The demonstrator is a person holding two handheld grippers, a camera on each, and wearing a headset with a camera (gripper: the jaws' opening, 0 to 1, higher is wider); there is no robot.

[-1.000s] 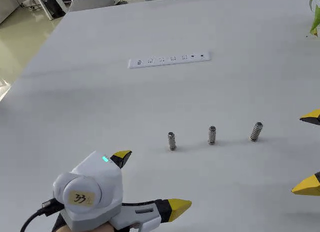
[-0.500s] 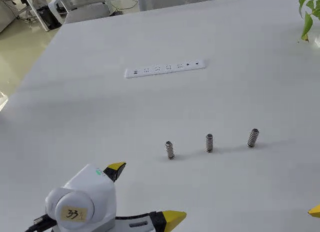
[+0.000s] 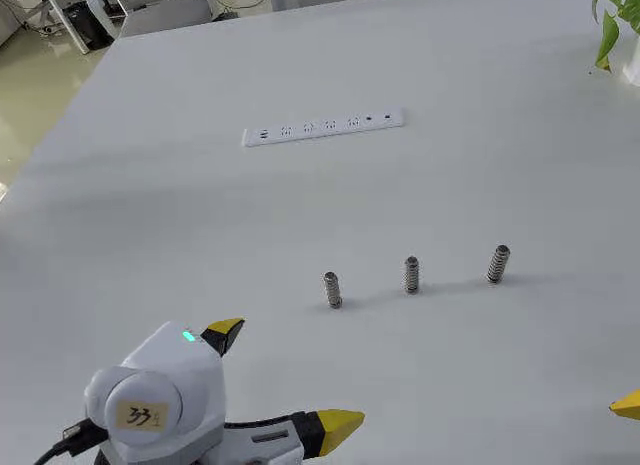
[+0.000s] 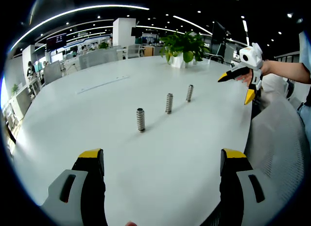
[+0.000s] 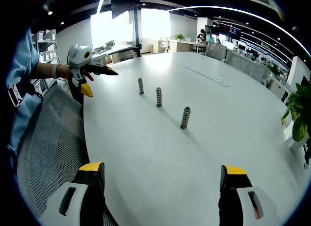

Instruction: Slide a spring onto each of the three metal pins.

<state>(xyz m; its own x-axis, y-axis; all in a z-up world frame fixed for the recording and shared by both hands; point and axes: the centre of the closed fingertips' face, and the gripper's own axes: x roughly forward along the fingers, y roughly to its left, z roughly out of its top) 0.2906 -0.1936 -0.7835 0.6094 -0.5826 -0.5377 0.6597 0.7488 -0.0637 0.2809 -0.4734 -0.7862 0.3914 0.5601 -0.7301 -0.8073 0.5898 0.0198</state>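
A: Where are the springs found?

B: Three are seen standing in a row on the table [image 3: 200,215]: the left spring [image 3: 333,289], the middle spring [image 3: 411,274] and the right spring [image 3: 497,264], each set apart from the next. The right spring is tilted slightly. Whether a pin runs inside each coil cannot be told.

A: How is the left gripper [image 3: 283,380] held?

B: It is held low over the table, close to the person and short of the left spring. Its jaws are spread wide, and nothing is gripped between them.

A: And the right gripper [image 5: 162,167]?

B: Its jaws are likewise parted, with nothing between them. It is kept off to the right, well apart from the right spring. In the head view one yellow tip is caught at the lower right edge.

A: What else is noted?

B: A strip [image 3: 323,127] is laid flat beyond the row, and a plant [image 3: 612,20] is set at the far right corner.
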